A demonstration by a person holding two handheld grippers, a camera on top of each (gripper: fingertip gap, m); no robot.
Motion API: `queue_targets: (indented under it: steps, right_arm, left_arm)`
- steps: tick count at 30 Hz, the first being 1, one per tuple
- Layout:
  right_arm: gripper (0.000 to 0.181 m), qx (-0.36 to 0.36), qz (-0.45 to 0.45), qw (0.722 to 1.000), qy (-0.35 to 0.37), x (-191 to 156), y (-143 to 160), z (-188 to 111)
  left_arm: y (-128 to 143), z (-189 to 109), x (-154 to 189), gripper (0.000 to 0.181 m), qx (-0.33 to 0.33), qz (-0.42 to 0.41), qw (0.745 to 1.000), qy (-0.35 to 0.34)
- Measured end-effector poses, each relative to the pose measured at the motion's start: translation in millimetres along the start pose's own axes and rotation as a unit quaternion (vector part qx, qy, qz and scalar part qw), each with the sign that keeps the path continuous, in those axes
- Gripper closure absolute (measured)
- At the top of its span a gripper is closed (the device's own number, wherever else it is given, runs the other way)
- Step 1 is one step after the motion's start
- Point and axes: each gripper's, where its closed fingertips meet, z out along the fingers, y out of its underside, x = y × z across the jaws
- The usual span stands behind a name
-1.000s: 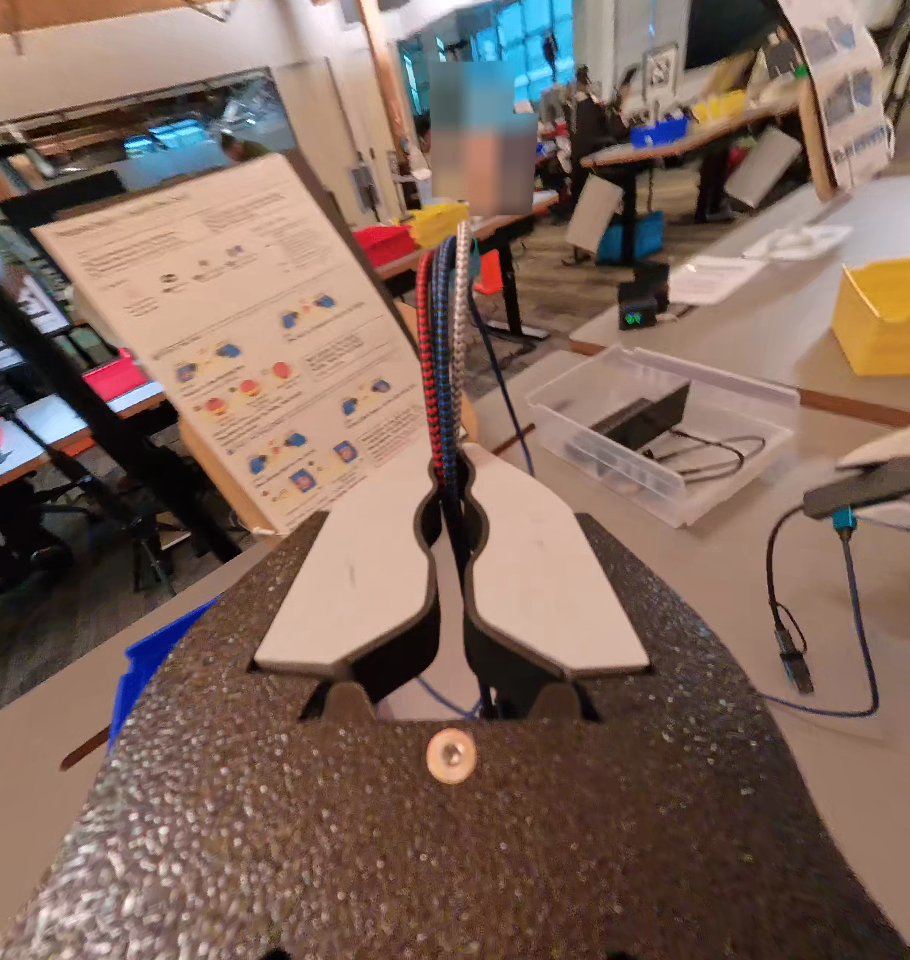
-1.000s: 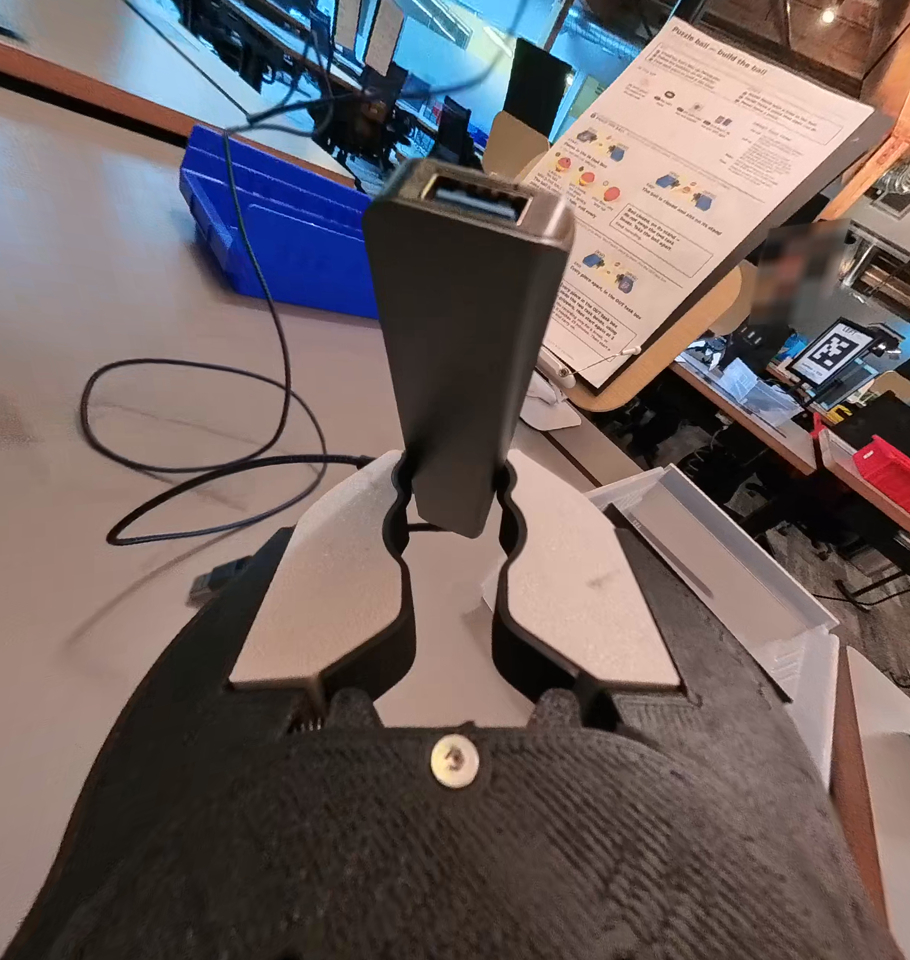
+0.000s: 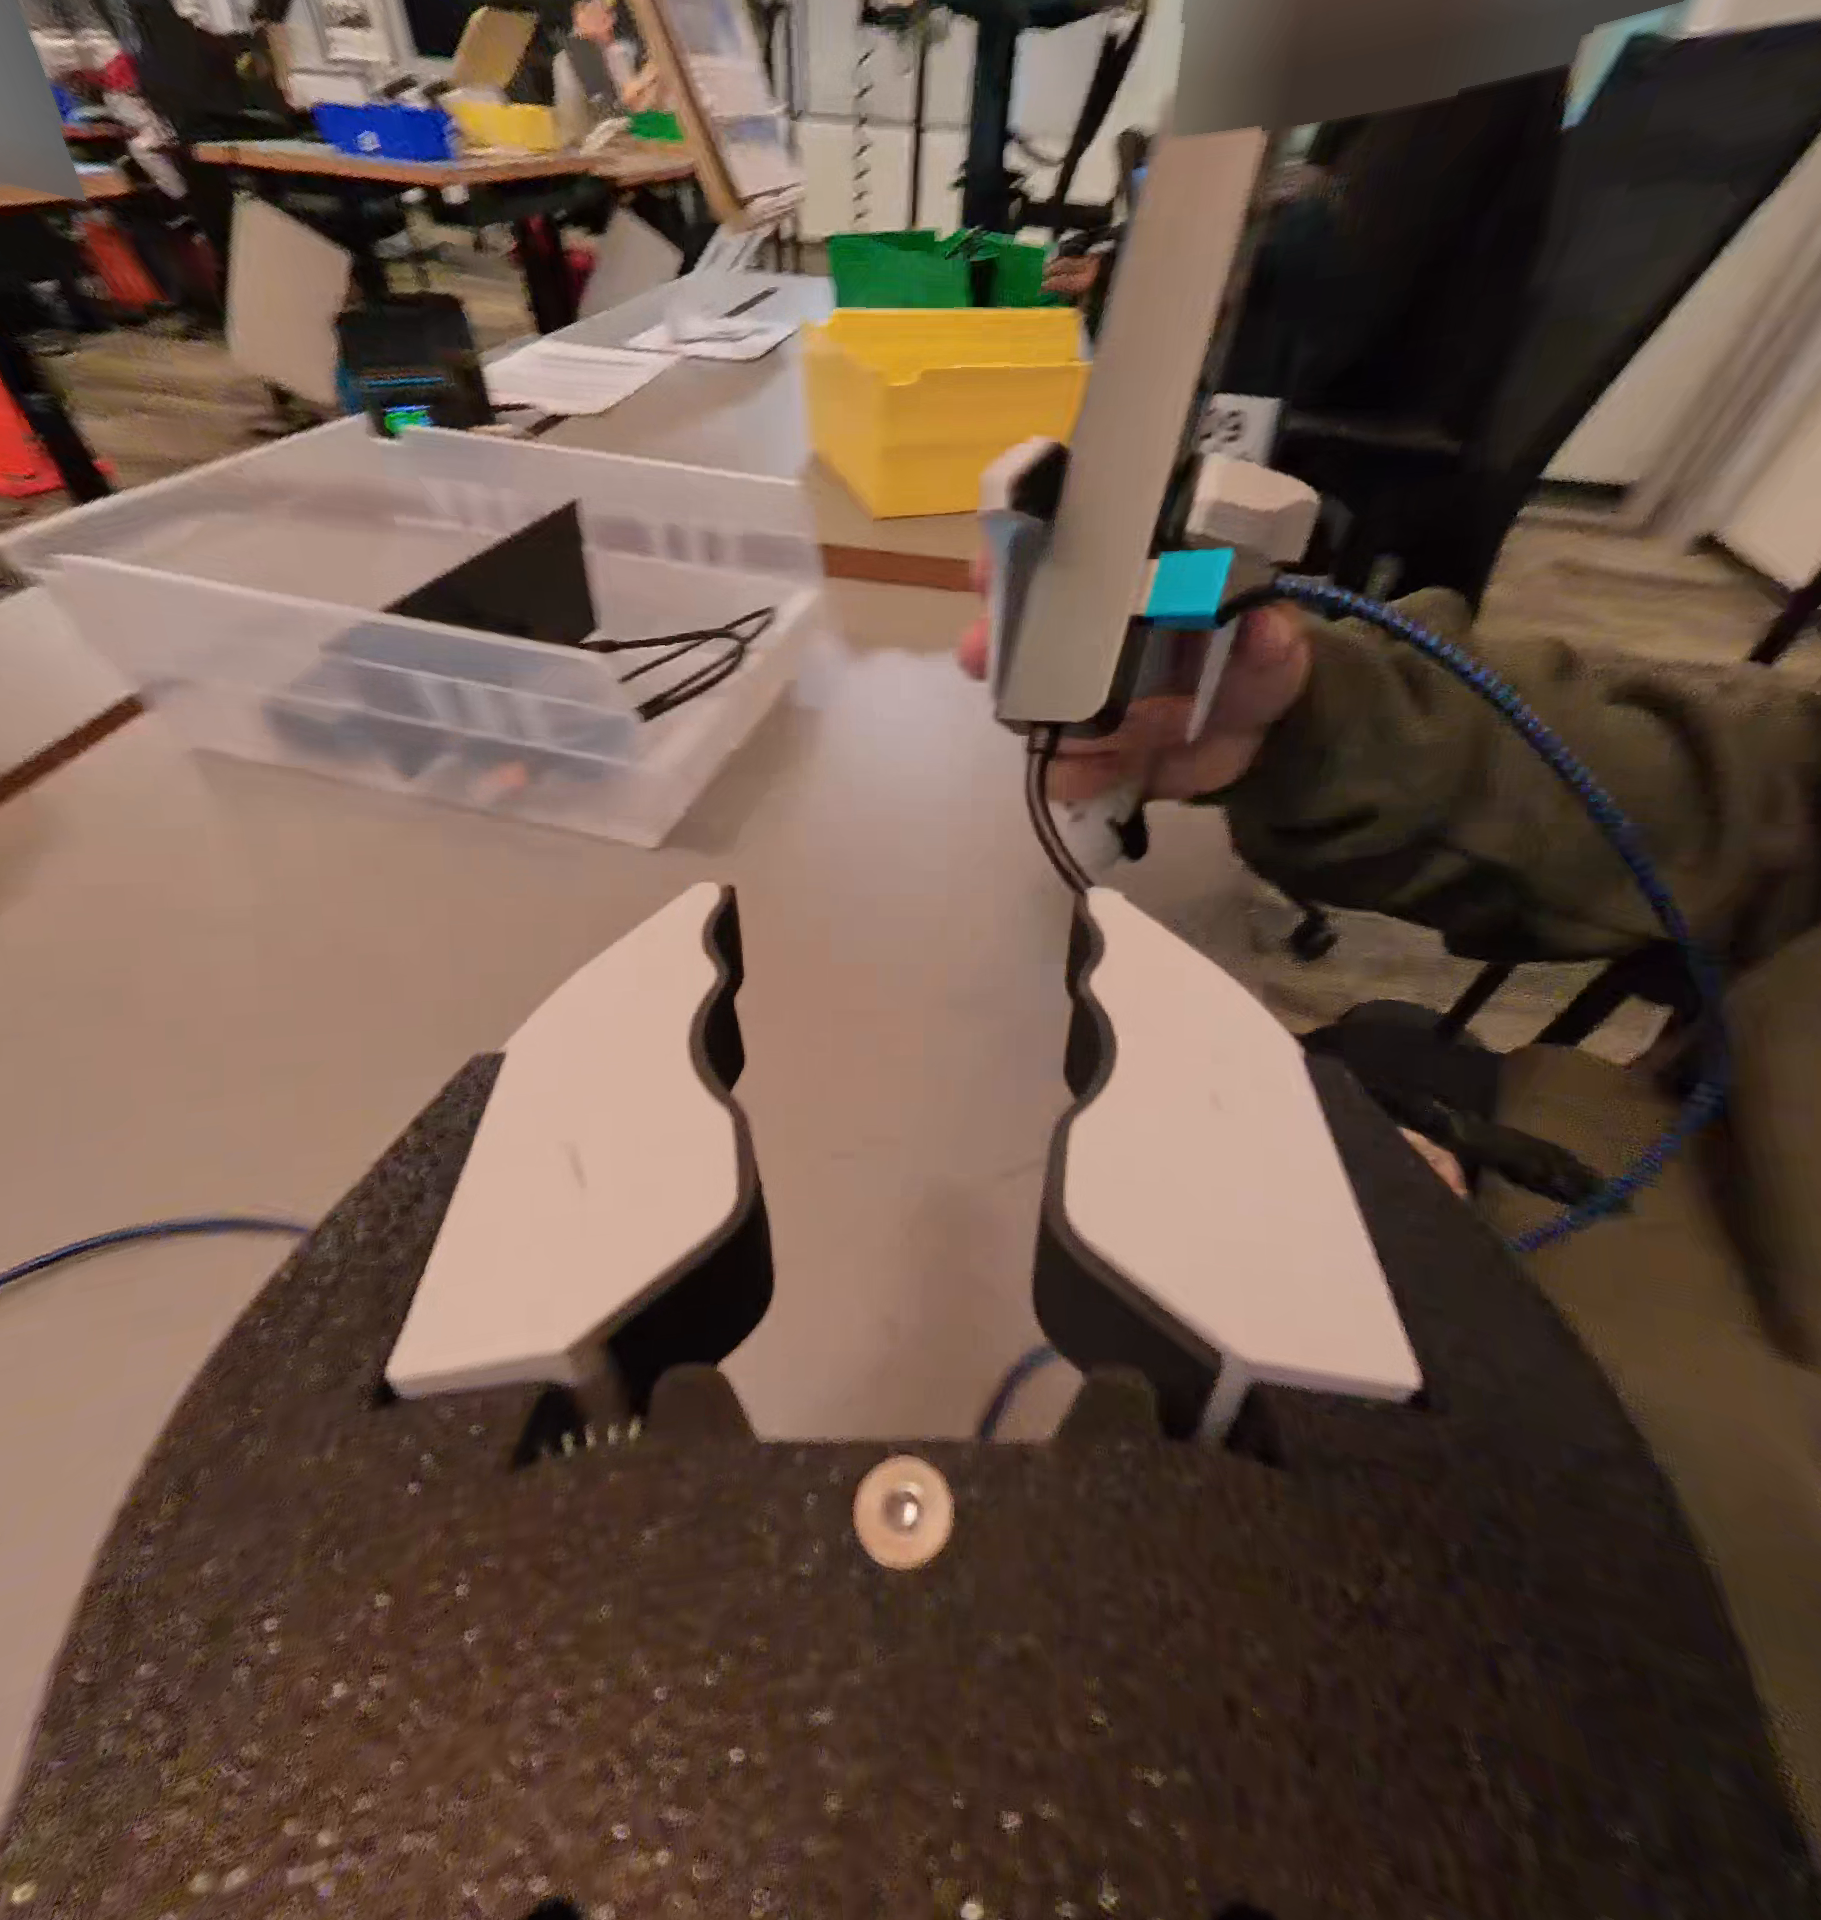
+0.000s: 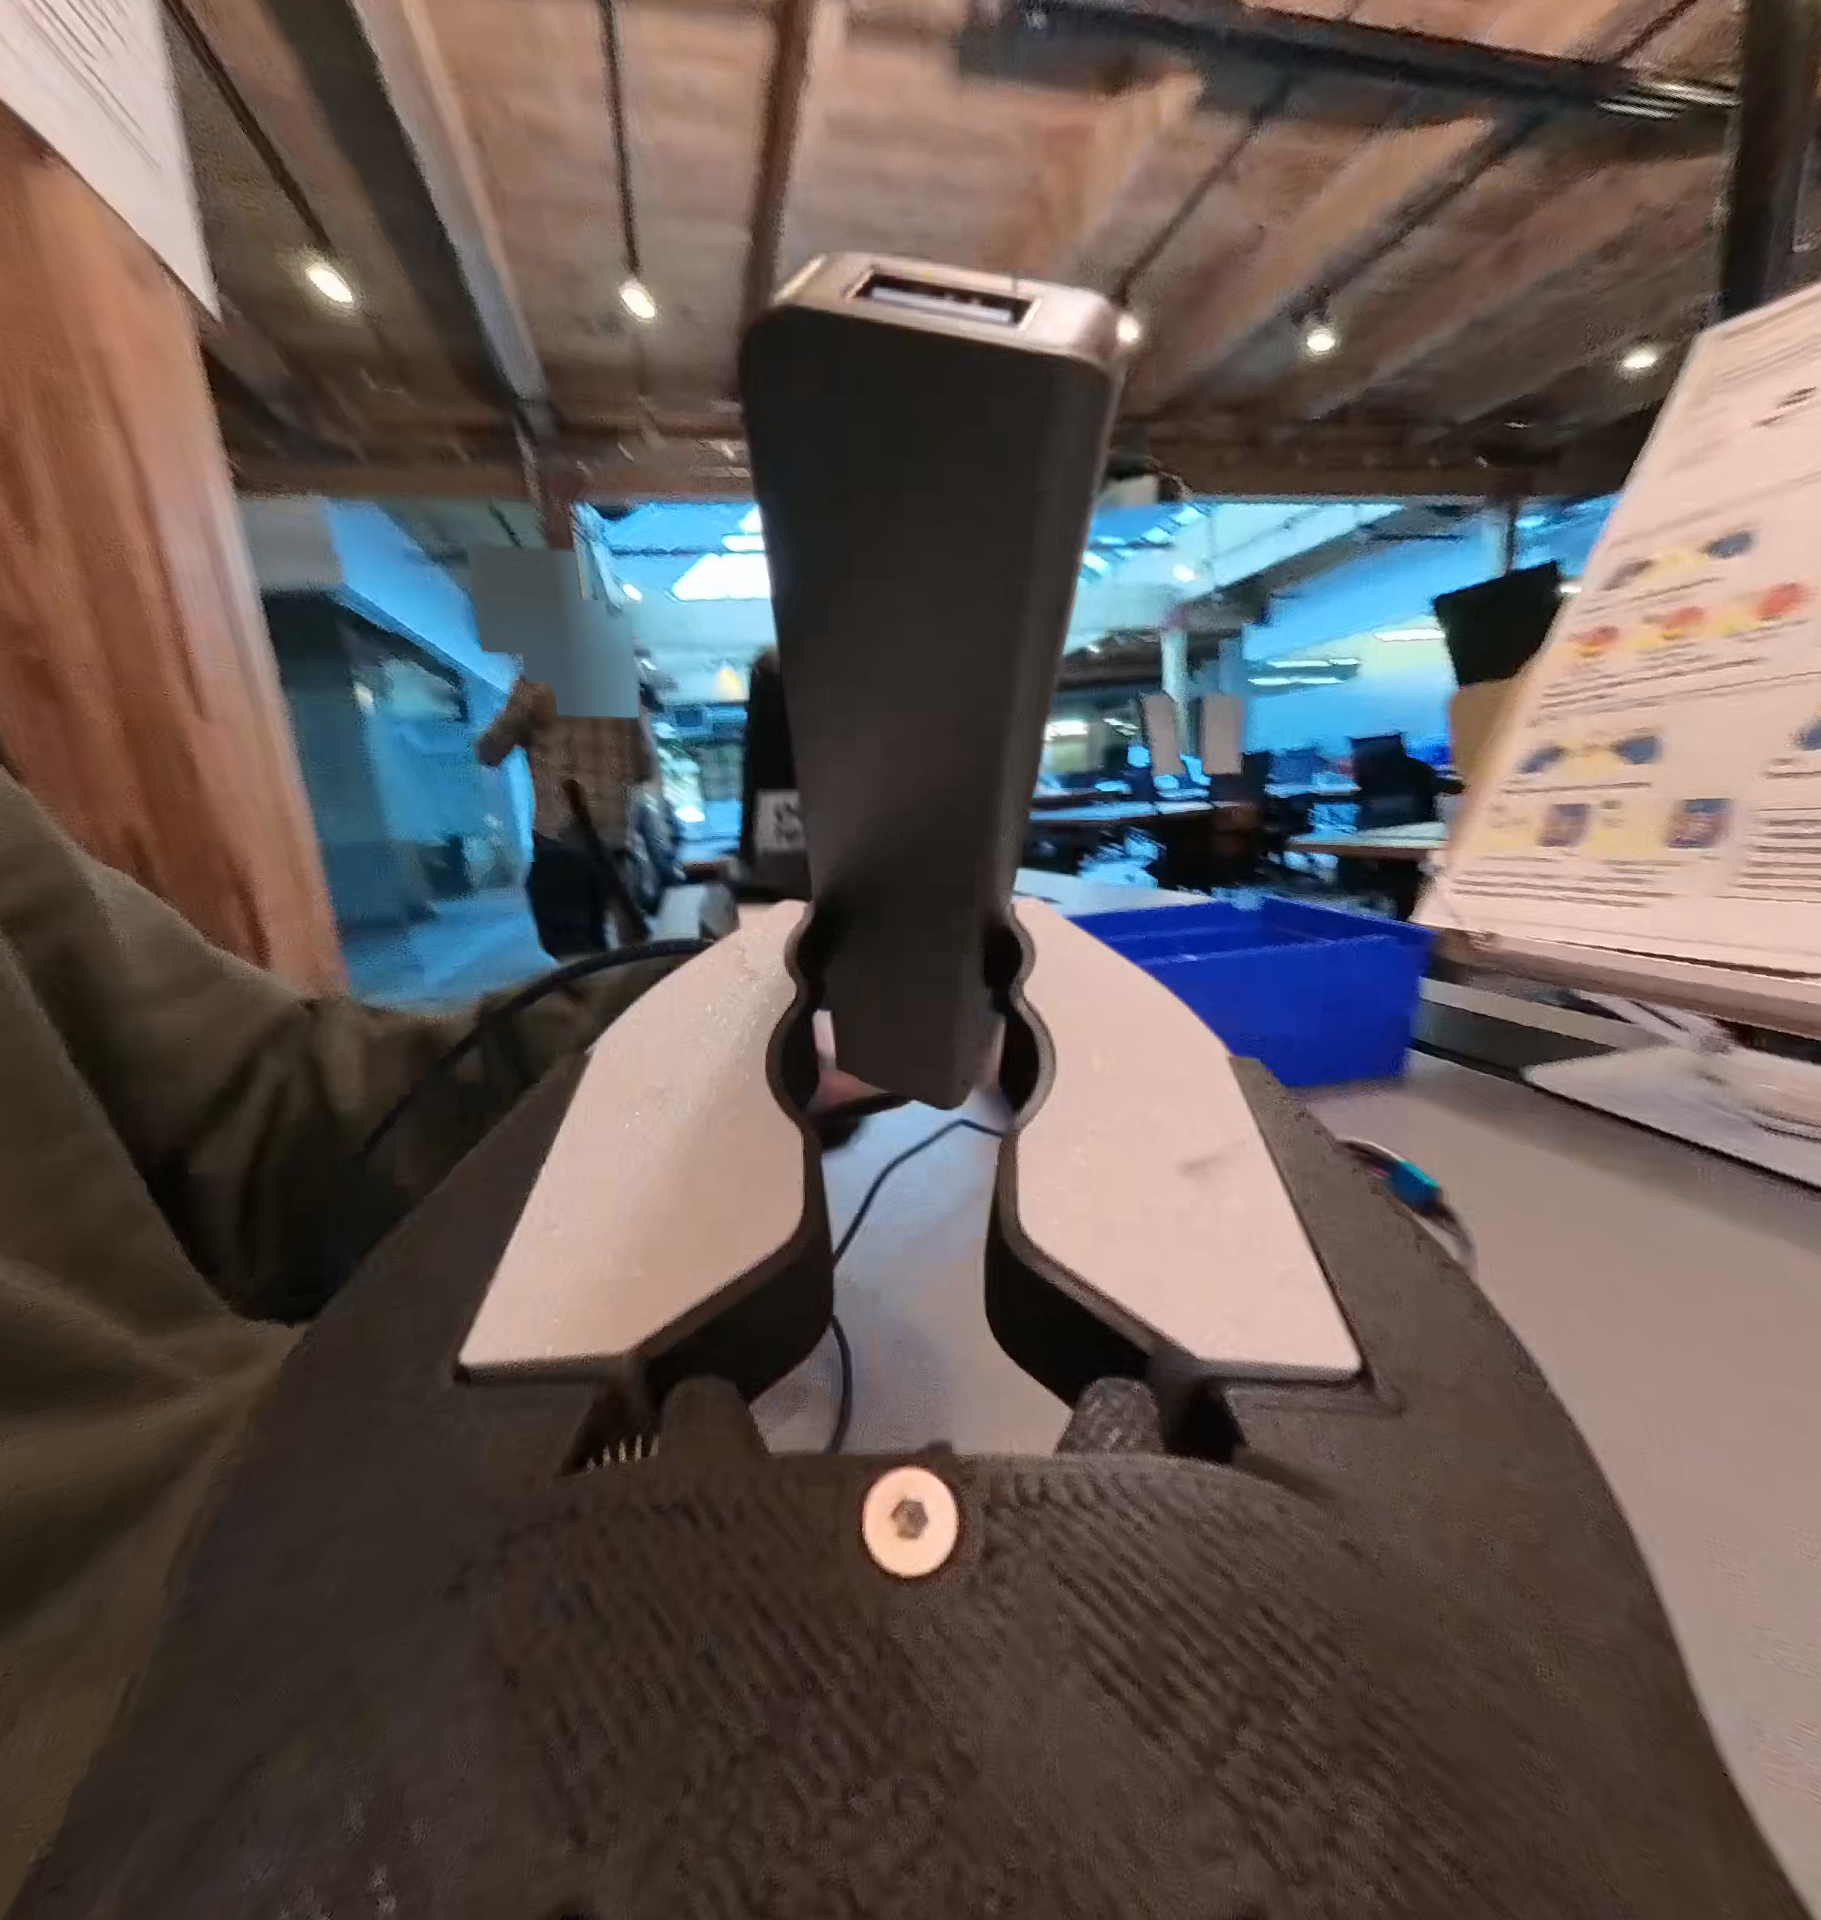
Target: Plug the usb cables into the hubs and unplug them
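The hub (image 4: 916, 665), judged light, rigid and smooth, is pinched upright at its lower end by the right tool (image 4: 911, 997), above the table (image 3: 262, 987). The left tool (image 3: 901, 914) is spread, empty. The blue cable (image 3: 1571, 748), plugged into its side, is judged best held at its teal plug (image 3: 1192, 587).

The hub (image 3: 1124, 436) runs out past the top edge in the left wrist view, the blue cable (image 3: 1571, 748) disappears behind a green sleeve (image 3: 1488, 769), the clear bin (image 3: 615, 821) is blurred, and the poster (image 4: 1675, 707) is cut off at right.
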Motion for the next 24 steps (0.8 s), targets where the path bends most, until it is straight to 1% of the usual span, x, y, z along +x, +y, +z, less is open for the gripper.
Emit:
queue_targets:
  steps: [2,3,5,7,10,13,16,18,20,22,23,24]
  right_arm:
    - [0.150,0.027,0.012,0.999,-0.015,-5,1,7]
    - [0.150,0.035,0.018,0.999,-0.021,-7,2,10]
    - [0.150,0.039,0.024,0.999,-0.027,-7,5,15]
    - [0.150,0.051,0.019,0.998,-0.029,-7,6,18]
    - [0.150,0.072,0.037,0.996,-0.036,-6,5,24]
    - [0.151,0.070,0.043,0.996,-0.039,-4,13,32]
    - [0.151,0.095,0.047,0.993,-0.057,-5,12,37]
    - [0.151,0.092,0.045,0.993,-0.051,-2,14,44]
    - [0.151,0.110,0.043,0.991,-0.066,-5,11,49]
    - [0.150,0.135,0.046,0.987,-0.076,-6,5,54]
    - [0.151,0.141,0.046,0.986,-0.078,-6,5,57]
    - [0.151,0.143,0.046,0.985,-0.079,-5,5,59]
  left_arm:
    - [7,14,14,0.123,0.025,-0.015,0.999,0.033]
    - [7,19,24,0.121,0.040,-0.029,0.997,0.063]
    - [-1,22,36,0.121,0.085,-0.063,0.989,0.108]
    - [-8,22,42,0.126,0.122,-0.091,0.978,0.144]
    - [-9,23,33,0.148,0.148,-0.108,0.974,0.129]
    - [-23,11,35,0.152,0.209,-0.138,0.955,0.157]
    - [-21,6,33,0.153,0.220,-0.169,0.944,0.177]
    - [-19,3,29,0.152,0.217,-0.172,0.946,0.170]
    - [-17,0,27,0.149,0.222,-0.159,0.948,0.162]
    - [-11,2,19,0.128,0.210,-0.158,0.956,0.132]
    - [-11,1,17,0.122,0.210,-0.161,0.956,0.126]
    - [-12,-2,18,0.127,0.219,-0.162,0.953,0.133]
